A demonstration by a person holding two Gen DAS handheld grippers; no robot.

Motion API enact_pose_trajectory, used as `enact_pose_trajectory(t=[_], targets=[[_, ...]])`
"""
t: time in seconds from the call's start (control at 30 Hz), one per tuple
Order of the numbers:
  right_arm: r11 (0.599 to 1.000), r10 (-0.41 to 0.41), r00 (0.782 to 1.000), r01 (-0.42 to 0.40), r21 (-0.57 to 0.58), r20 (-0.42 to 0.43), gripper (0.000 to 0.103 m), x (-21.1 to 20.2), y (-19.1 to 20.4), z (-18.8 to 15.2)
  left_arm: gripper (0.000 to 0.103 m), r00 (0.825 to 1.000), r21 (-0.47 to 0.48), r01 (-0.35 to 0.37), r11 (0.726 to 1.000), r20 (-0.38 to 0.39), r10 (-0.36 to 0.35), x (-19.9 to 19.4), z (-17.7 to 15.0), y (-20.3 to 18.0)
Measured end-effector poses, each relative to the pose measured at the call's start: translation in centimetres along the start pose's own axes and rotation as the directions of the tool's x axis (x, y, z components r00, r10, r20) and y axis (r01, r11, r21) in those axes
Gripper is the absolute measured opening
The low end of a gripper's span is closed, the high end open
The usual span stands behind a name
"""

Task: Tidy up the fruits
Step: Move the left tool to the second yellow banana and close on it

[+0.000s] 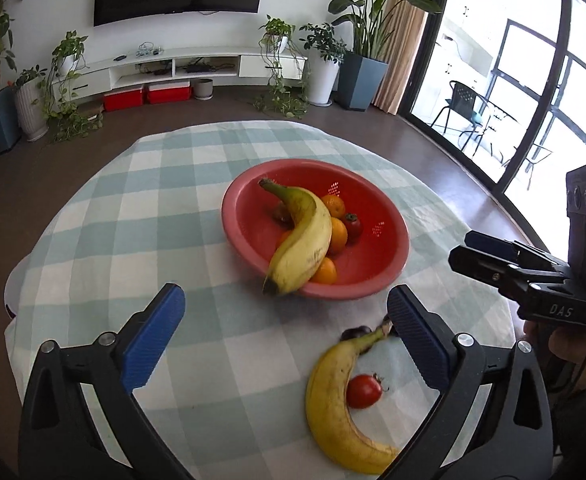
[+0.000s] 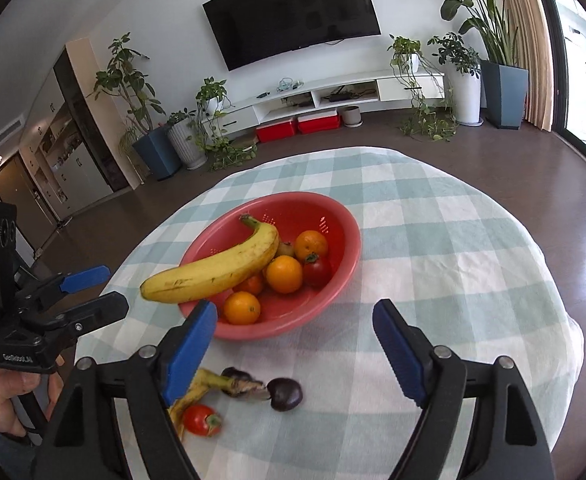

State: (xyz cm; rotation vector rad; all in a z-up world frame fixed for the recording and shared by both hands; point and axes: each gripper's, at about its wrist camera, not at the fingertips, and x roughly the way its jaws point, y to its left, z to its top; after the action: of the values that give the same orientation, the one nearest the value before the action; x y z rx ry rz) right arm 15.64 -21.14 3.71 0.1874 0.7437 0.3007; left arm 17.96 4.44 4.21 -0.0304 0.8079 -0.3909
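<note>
Both the left gripper (image 1: 285, 332) and the right gripper (image 2: 293, 354) hover with fingers spread and empty; the yellow banana (image 2: 213, 270) overhangs the red plastic colander bowl (image 2: 335, 300), too long to fit.

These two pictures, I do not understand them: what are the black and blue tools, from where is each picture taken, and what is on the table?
A person holds two hand tools, each with a camera looking along its blue fingers. One picture is from the left gripper, the other from the right gripper. Both are open and hold nothing. On the checked tablecloth stands a red bowl with a banana, oranges and a small red fruit. Outside it lie a second banana, a red tomato-like fruit and a dark round fruit.
</note>
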Motion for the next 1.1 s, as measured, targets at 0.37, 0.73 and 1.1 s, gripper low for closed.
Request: enact_pose_trajectory(t=[0.37,0.73,1.1], targets=[[0.998,0.026,0.997,-0.022,0.067,-0.066,0.084,-1.8,1.0,-9.1,0.102,0.999,-0.129,0.026,0.991,-0.028,-0.03,-2.6,-9.2,-0.6],[0.999,-0.026,0.999,0.027,0.038,-0.042,0.084,-2.2,1.0,-9.5,0.102,0.991,-0.093,-0.047,0.995,-0.126,0.035,-0.6,-10.2,-2.6],[0.998,-0.014,1.0,0.015,0.056,-0.023,0.084,-2.4,0.7,-9.4,0.101,0.977,-0.015,-0.138,0.99,-0.168,0.133,1.8,-8.8,-3.0]])
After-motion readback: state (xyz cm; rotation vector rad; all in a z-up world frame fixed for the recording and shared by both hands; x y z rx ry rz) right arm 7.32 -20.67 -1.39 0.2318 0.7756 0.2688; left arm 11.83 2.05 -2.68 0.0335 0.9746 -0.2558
